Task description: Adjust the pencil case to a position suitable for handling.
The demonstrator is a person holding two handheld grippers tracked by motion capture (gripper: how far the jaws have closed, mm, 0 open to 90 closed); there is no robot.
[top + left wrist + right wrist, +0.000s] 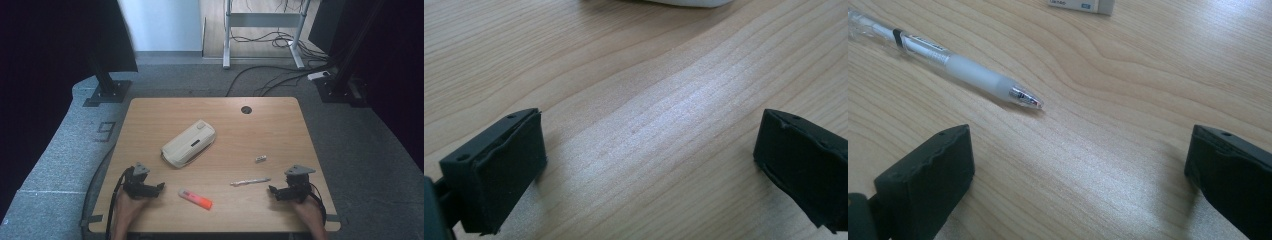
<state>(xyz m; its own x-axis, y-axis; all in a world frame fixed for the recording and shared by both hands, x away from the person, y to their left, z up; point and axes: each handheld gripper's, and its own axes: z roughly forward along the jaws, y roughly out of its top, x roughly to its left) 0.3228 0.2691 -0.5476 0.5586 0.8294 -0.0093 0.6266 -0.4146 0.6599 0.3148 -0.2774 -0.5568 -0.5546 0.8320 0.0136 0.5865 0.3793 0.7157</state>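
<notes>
Both grippers, left gripper [159, 187] and right gripper [272, 190], rest with jaws apart, empty; the slim clear-barrelled pen [948, 62] (round) may roll if nudged.

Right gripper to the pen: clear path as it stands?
Probably yes. The right gripper sits open on the table, and the pen lies just ahead of its jaws, tip towards them, bare wood between. The small eraser lies farther off, not in the way.

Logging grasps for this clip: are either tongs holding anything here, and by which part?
Nothing is held. The left tongs and right tongs stand open over bare wood; the pen lies free on the table.
</notes>
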